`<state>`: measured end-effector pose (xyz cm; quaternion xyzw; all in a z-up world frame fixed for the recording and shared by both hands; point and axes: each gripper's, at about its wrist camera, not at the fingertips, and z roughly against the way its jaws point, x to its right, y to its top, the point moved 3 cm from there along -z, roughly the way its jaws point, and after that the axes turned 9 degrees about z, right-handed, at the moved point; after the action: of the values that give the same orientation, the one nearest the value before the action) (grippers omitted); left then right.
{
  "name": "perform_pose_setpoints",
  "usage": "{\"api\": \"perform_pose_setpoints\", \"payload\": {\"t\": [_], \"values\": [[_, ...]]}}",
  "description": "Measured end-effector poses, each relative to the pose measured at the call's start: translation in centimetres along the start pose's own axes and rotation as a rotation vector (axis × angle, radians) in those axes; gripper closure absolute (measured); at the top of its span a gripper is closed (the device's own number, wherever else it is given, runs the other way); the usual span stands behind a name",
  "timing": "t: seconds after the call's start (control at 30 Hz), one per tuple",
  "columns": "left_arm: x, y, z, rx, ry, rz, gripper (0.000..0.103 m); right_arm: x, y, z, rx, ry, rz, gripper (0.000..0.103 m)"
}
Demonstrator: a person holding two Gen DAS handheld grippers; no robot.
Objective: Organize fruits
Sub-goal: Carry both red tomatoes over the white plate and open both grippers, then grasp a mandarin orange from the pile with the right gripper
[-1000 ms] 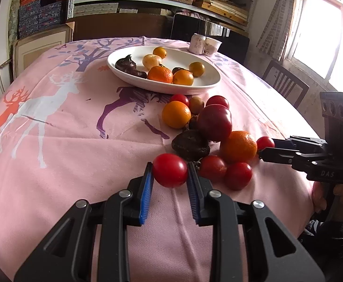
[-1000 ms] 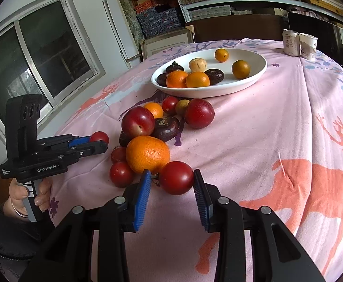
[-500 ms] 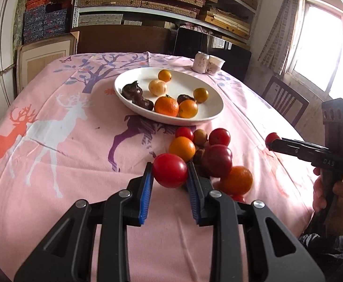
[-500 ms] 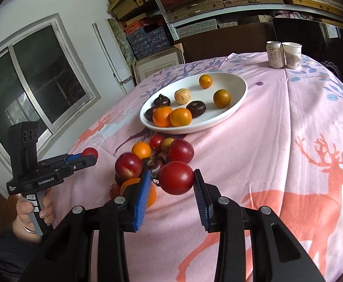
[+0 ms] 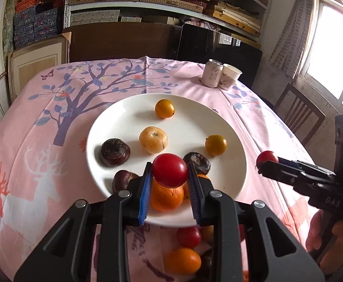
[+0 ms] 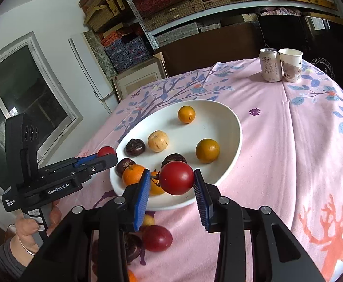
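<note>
Two red fruits are up in the air, one in each gripper. The left gripper (image 5: pixel 170 176) is clamped on a small red fruit (image 5: pixel 170 173) between its blue pads, held over the near rim of the white plate (image 5: pixel 124 122). The right gripper (image 6: pixel 172 182) pinches a second red fruit (image 6: pixel 176 181) the same way, also above the plate's near edge; in the left wrist view that gripper comes in from the right, just beside the plate.

The plate sits toward the middle of the desk (image 5: pixel 30 141), on a pink cloth printed with deer and a tree. On it lie two small orange-yellow fruits (image 5: pixel 164 108), a pale yellow one (image 5: pixel 153 139), dark brown ones (image 5: pixel 114 152) and an orange (image 5: pixel 165 197) at the near rim. More fruit lies on the cloth at the near edge of the desk: a red one (image 6: pixel 157 238), an orange one (image 5: pixel 182 260) and a dark one, partly hidden by the fingers.

Near the far right corner stand a can (image 6: pixel 269 64) with Chinese characters I cannot read surely, and a paper cup (image 6: pixel 290 64) touching it.

The left gripper's side reads "GenRobot.AI" and "Data Acquisition System"; the right one shows "DAS"
</note>
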<state>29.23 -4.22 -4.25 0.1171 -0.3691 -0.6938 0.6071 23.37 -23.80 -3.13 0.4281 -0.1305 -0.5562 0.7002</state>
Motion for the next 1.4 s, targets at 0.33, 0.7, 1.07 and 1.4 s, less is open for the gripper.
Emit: {"api": "perform_pose_setpoints", "payload": {"t": [0.33,0.7,1.07,1.4], "values": [[-2.0,-0.2,-0.9,0.055,-0.044,0.110,0.030,2.3,-1.3,-1.2,0.051,0.045,-0.086,0.054],[-2.7,-9.5,5.8,0.054,0.000,0.015,0.025,0.5,-6.5,3.0,0.045,0.170,-0.067,0.039],[-2.8,-16.9,9.6,-0.009,0.001,-0.058,0.024,-8.0,-12.0,3.8,-0.156,0.233,0.203,0.036],[-0.1,-18.5,9.1,-0.025,-0.004,-0.124,0.024,-7.8,-11.8,2.5,-0.149,0.253,0.124,0.056]]}}
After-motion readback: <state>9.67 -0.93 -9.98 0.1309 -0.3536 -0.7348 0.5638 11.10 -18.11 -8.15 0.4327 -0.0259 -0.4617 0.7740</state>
